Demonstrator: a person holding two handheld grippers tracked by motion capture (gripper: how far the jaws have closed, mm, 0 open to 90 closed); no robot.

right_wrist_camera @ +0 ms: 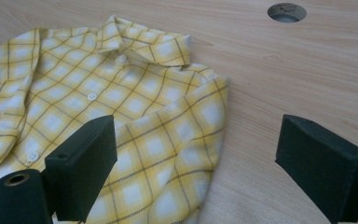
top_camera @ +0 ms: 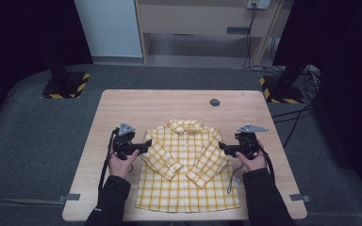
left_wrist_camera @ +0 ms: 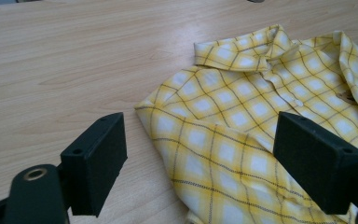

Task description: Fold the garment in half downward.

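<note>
Folding from here can go wrong in one plain way: your jaws stand wide on both sides, and if you close them on only the top layer at a shoulder, the folded-in sleeve may slide out and the plaid spread crooked. A lopsided lift, one hand ahead of the other, would skew the yellow checked shirt [top_camera: 186, 165] as well.

Nearest you, the hem lies at six o'clock by the table [top_camera: 122, 101] edge, sleeves crossed over the front. Your left gripper [top_camera: 143, 146] sits at nine o'clock of the shirt, empty, just beside its shoulder; in the left gripper view the shoulder edge lies between the pads. Your right gripper [top_camera: 222, 147] mirrors it at three o'clock, empty too. Farther off, the collar [top_camera: 185, 125] points to twelve, and beyond it lies the cable hole [top_camera: 215, 102].
</note>
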